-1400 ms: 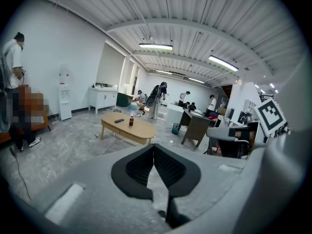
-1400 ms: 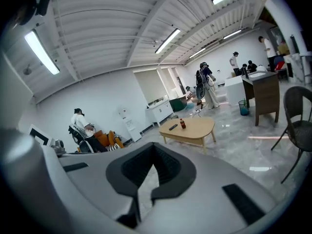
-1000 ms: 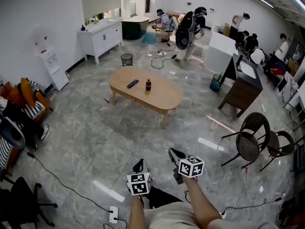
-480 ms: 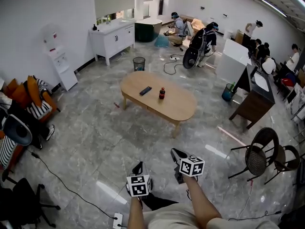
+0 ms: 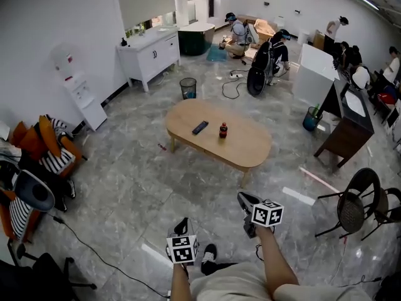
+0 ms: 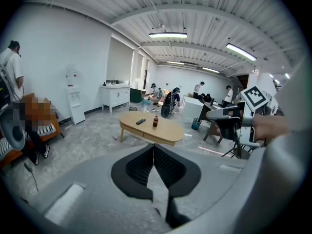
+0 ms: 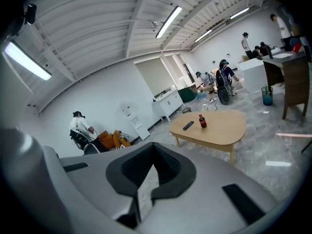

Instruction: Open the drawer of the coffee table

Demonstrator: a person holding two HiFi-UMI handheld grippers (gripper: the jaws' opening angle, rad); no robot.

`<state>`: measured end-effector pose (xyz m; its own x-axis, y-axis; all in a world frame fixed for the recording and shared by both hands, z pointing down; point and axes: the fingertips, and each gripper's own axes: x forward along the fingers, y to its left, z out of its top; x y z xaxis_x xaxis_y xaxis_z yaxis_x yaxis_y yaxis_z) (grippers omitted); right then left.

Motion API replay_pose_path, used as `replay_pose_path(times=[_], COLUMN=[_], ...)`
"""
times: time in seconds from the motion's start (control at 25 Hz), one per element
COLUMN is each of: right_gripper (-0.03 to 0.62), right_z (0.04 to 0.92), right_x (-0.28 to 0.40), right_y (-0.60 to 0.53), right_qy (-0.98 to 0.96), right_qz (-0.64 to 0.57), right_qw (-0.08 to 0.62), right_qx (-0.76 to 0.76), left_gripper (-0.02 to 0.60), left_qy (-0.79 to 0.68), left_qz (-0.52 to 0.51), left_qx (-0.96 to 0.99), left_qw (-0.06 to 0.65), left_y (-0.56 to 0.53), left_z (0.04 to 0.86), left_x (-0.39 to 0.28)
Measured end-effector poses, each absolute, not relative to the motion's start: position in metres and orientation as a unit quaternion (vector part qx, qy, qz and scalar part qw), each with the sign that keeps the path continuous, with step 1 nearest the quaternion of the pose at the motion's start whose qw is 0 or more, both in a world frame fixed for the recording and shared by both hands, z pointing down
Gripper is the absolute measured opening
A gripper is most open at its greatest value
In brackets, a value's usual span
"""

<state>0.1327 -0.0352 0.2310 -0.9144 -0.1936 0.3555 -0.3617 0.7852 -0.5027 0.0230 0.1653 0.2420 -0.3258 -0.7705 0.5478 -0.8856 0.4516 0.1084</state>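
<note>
Distance explains the layout: the bench (image 5: 247,148) whose drawer I must open stands well apart from me across the grey floor (image 5: 144,187), so nothing is in reach yet. I hold my left gripper (image 5: 182,222) and right gripper (image 5: 244,198) low in front of my body, side by side and aimed toward the bench. Both have their jaws pressed together with nothing between them, since there is nothing to take hold of out here. The drawer, I judge, sits in the long side under the top that faces me. From here I cannot make out a handle or seam for certain. A remote (image 5: 200,127) and an upright bottle (image 5: 223,130) rest near the middle of the top, so a jolt during the pull could topple the bottle.
</note>
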Motion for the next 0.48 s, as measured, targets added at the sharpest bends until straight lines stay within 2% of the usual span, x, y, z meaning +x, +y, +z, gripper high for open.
replay_pose_path(times=[0.48], right_gripper=[0.015], right_z=[0.259], right_x=[0.08], right_y=[-0.094], right_qy=[-0.91], right_qz=[0.348], right_qw=[0.111], right_qx=[0.198], left_gripper=[0.011], left_qy=[-0.774], left_qz=[0.131], left_qx=[0.546], left_qw=[0.291], left_y=[0.107], left_z=[0.249], left_x=[-0.049])
